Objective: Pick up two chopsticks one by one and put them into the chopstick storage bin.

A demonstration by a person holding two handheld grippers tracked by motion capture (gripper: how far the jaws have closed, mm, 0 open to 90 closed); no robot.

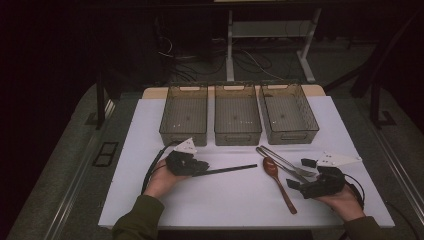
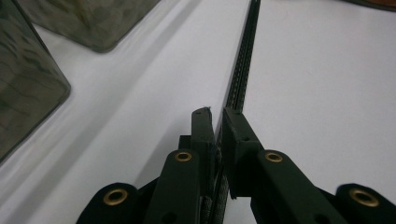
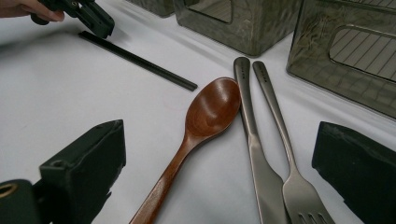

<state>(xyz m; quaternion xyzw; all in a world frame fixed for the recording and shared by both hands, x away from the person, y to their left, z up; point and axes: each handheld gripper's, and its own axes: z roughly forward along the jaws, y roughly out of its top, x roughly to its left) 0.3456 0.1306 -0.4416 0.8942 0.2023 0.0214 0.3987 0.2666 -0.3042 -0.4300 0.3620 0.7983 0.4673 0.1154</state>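
A pair of black chopsticks [image 1: 230, 170] lies along the white table [image 1: 225, 200]. My left gripper [image 1: 204, 167] is shut on their near end. In the left gripper view the two jaws meet around the black chopsticks [image 2: 243, 60], which run away from my left gripper [image 2: 217, 128]. At the right, my right gripper [image 1: 300, 173] stands open, its jaws on either side of the cutlery with nothing held. A brown wooden spoon [image 3: 212, 109], a metal knife [image 3: 250, 121] and a metal fork [image 3: 275, 116] lie side by side before my right gripper [image 3: 217, 140].
Three grey translucent bins stand in a row at the back: the left bin [image 1: 183, 137], the middle bin [image 1: 237, 136] and the right bin [image 1: 295, 135]. Bare white table lies in front of the cutlery. The table's front edge is near the person's forearms.
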